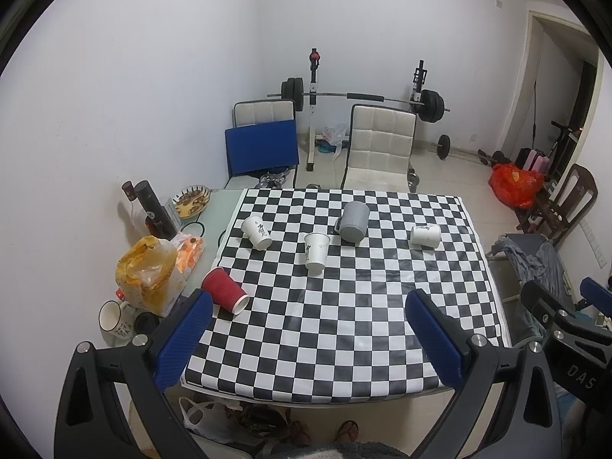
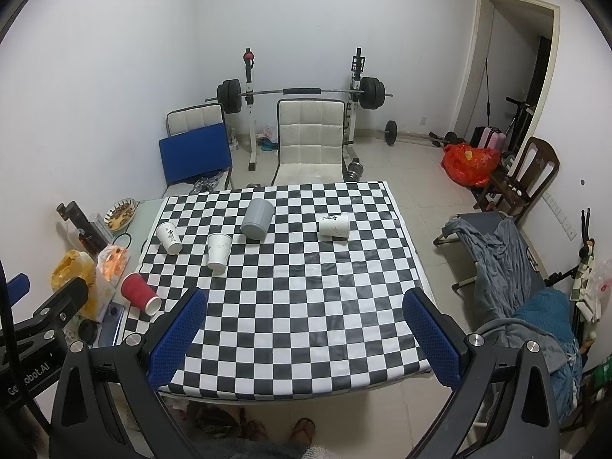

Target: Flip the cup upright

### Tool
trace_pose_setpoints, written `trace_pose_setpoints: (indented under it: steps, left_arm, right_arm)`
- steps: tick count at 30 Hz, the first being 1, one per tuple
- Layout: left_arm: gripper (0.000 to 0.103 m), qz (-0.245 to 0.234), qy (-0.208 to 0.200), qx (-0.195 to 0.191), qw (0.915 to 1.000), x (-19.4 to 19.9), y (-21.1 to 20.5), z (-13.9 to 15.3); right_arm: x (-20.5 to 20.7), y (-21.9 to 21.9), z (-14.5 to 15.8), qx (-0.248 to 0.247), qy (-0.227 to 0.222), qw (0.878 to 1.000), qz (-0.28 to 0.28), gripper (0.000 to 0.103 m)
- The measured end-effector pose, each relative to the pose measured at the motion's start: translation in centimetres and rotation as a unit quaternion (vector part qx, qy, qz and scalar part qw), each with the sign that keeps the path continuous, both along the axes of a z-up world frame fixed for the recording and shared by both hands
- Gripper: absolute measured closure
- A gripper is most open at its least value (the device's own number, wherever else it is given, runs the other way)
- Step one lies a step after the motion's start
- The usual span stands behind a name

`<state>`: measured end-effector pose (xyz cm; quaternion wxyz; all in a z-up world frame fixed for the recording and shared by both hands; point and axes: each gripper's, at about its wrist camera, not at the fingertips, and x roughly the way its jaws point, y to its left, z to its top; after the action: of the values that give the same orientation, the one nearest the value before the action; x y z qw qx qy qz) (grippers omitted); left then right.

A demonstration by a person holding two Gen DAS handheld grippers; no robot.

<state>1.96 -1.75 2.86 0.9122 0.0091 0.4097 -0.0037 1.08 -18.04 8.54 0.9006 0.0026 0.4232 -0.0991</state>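
Several cups lie on their sides on the checkered table point(image 1: 344, 336) point(image 2: 306, 325). A red cup point(image 1: 223, 294) point(image 2: 140, 293) lies at the left edge. Three white paper cups lie at the left point(image 1: 256, 232) point(image 2: 169, 238), the middle point(image 1: 316, 250) point(image 2: 218, 251) and the right point(image 1: 425, 235) point(image 2: 334, 225). A grey mug point(image 1: 354, 222) point(image 2: 257, 218) lies at the back. My left gripper point(image 1: 308, 340) is open and empty, high above the table's near edge. My right gripper point(image 2: 304, 340) is open and empty, equally high.
Left of the cloth stand a dark bottle point(image 1: 155, 210), a snack dish point(image 1: 191, 201), yellow bags point(image 1: 147, 271) and a white mug point(image 1: 113, 315). Chairs point(image 1: 382, 149) and a barbell rack point(image 1: 363, 96) stand behind the table. A cot with clothes point(image 2: 505, 252) is on the right.
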Motion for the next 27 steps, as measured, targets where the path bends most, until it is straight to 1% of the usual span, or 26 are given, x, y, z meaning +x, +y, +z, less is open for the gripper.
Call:
trace_pose_setpoints:
  steps: [2, 4, 6, 8, 13, 18, 21, 24, 27]
  left_arm:
    - [0.000, 0.006, 0.005, 0.006, 1.0000, 0.9, -0.3, -0.1]
    - [0.000, 0.017, 0.012, 0.014, 0.9997, 2.4, -0.4, -0.6]
    - [0.000, 0.027, 0.024, 0.026, 0.9990, 4.1, -0.6, -1.7]
    - [0.000, 0.038, 0.039, 0.044, 0.9976, 5.9, -0.7, -3.5]
    - [0.000, 0.049, 0.090, 0.070, 0.9923, 10.4, 0.4, -10.2]
    - [0.000, 0.052, 0.134, 0.096, 0.9848, 15.4, 0.6, -16.6]
    - [0.000, 0.054, 0.166, 0.107, 0.9789, 18.7, 0.6, -20.7]
    - [0.000, 0.055, 0.190, 0.110, 0.9740, 21.5, 0.9, -24.0]
    - [0.000, 0.058, 0.216, 0.112, 0.9682, 24.1, 1.2, -26.9]
  right_arm:
    - [1.0, -0.1, -0.5, 0.003, 0.007, 1.000, -0.004, 0.000]
    - [2.0, -0.5, -1.8, 0.006, 0.019, 1.000, -0.007, 0.000]
    - [3.8, -0.9, -3.8, 0.006, 0.036, 0.999, -0.014, 0.000]
    - [5.1, -1.6, -6.3, 0.002, 0.049, 0.999, -0.019, 0.000]
    - [10.7, -2.8, -13.1, -0.013, 0.098, 0.995, -0.034, 0.000]
    - [16.3, -4.1, -20.3, -0.010, 0.142, 0.989, -0.033, 0.000]
    - [19.6, -4.3, -24.5, -0.010, 0.161, 0.986, -0.027, 0.000]
    - [23.2, -4.2, -29.1, -0.003, 0.188, 0.982, -0.016, 0.000]
    - [26.2, -3.8, -33.0, 0.008, 0.211, 0.978, -0.007, 0.000]
